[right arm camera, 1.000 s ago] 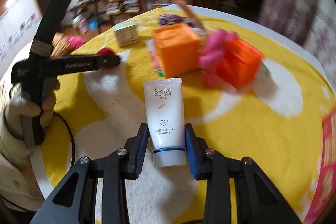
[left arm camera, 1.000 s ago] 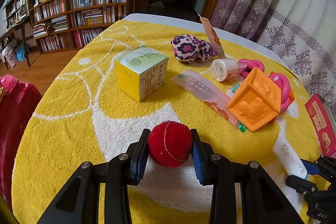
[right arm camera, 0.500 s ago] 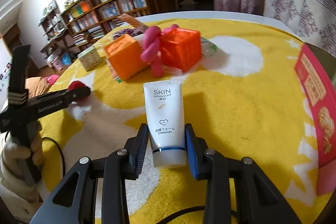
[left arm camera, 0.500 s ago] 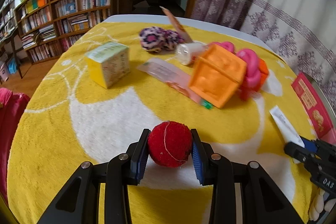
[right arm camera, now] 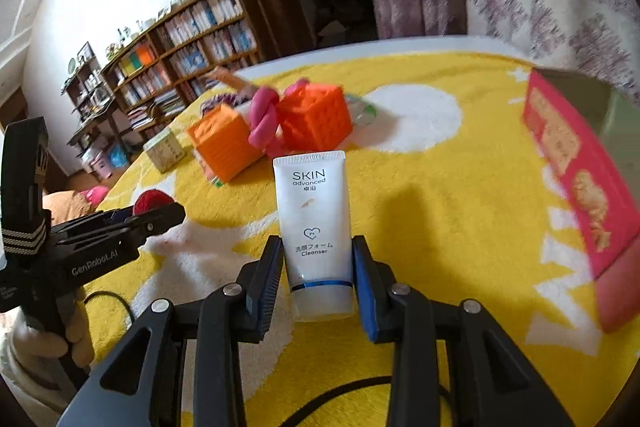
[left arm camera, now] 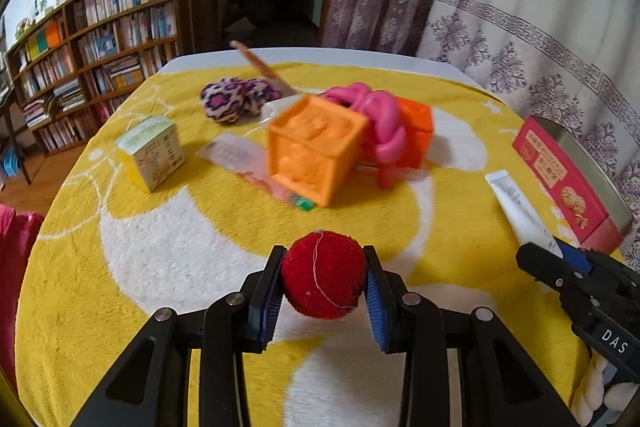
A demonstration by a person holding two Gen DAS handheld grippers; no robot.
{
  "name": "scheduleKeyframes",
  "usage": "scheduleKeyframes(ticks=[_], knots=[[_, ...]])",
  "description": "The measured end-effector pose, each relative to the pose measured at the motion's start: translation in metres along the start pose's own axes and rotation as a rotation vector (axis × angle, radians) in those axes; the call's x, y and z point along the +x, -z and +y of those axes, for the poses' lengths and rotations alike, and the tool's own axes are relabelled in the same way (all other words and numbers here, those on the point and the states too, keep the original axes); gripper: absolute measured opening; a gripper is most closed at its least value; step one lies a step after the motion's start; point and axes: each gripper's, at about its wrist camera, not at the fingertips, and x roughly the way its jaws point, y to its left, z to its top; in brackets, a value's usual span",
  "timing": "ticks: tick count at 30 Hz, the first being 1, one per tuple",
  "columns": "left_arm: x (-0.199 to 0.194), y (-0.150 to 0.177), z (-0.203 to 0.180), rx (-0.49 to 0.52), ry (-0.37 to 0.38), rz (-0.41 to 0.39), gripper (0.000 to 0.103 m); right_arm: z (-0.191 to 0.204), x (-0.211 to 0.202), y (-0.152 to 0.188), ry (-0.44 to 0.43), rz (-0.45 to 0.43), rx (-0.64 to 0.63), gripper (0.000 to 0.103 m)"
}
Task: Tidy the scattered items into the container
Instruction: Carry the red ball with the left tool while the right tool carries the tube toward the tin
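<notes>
My left gripper [left arm camera: 323,289] is shut on a fuzzy red ball [left arm camera: 323,275], held above the yellow towel [left arm camera: 180,239]. My right gripper [right arm camera: 318,273] is shut on the capped end of a white cleanser tube [right arm camera: 314,223]; that tube [left arm camera: 518,209] and the right gripper [left arm camera: 560,263] also show at the right in the left wrist view. A red container [right arm camera: 576,163] with printed sides stands at the table's right edge, the same container [left arm camera: 560,179] lying beyond the tube. In the right wrist view the left gripper [right arm camera: 160,213] with the red ball [right arm camera: 150,199] sits at the left.
Scattered on the towel: two orange cubes [left arm camera: 314,149] tied by a pink rope toy [left arm camera: 380,123], a yellow-green box [left arm camera: 154,151], a leopard plush [left arm camera: 234,99], a flat pink packet [left arm camera: 240,159]. Bookshelves [left arm camera: 100,39] stand behind, curtains [left arm camera: 500,7] at right.
Both views have swung rightward: the cubes and box slid left in each frame, and the red container has come further into view. Both grips are unchanged.
</notes>
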Motion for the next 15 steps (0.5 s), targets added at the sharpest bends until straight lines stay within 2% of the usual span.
scheduleKeyframes(ticks=[15], knots=[[-0.019,-0.007,-0.053,0.099,0.029,-0.053,0.038,-0.018,-0.043,-0.003,0.061,-0.091,0.029,0.037]])
